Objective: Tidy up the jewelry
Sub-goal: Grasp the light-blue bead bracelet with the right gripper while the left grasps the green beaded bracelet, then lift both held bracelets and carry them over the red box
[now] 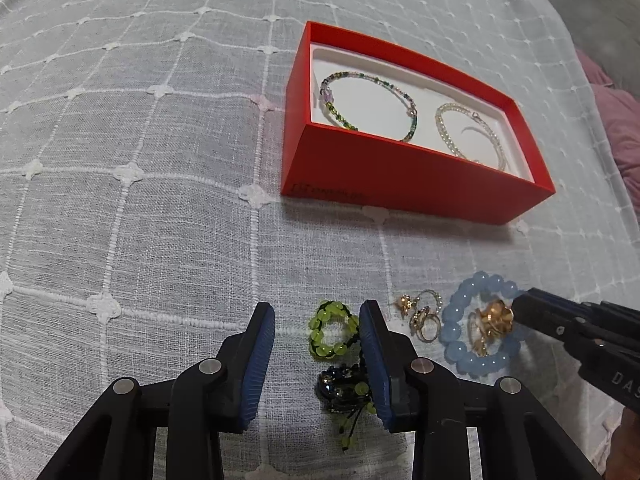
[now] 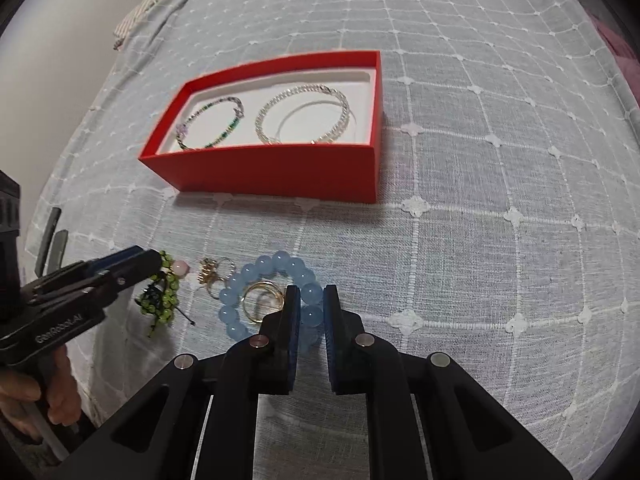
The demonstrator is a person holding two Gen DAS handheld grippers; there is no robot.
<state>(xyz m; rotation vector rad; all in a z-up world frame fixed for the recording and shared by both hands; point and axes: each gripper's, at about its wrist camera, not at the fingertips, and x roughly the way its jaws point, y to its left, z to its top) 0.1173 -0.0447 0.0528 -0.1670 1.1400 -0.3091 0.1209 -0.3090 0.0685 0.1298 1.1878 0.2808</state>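
Observation:
A green bead bracelet [image 1: 332, 332] lies on the cloth between the fingers of my left gripper [image 1: 316, 312]. It touches the right pad, the left pad stands apart, and the jaws are open. A dark beaded piece [image 1: 340, 388] lies just below it. My right gripper [image 2: 312, 294] is shut on the right side of the blue bead bracelet [image 2: 248, 272], which rests on the cloth. Gold rings [image 2: 260, 300] lie inside that bracelet, and more gold pieces [image 1: 420, 316] lie between the two bracelets. The red box [image 1: 400, 184] beyond holds a multicolour bead bracelet [image 1: 368, 104] and a clear bead bracelet [image 1: 472, 136].
A pale checked cloth [image 2: 480, 200] covers the whole surface. A hand [image 2: 52, 400] holds the left gripper's handle at the lower left of the right wrist view. Purple fabric [image 1: 624, 128] lies past the cloth's right edge, and striped fabric [image 2: 160, 4] at the far left.

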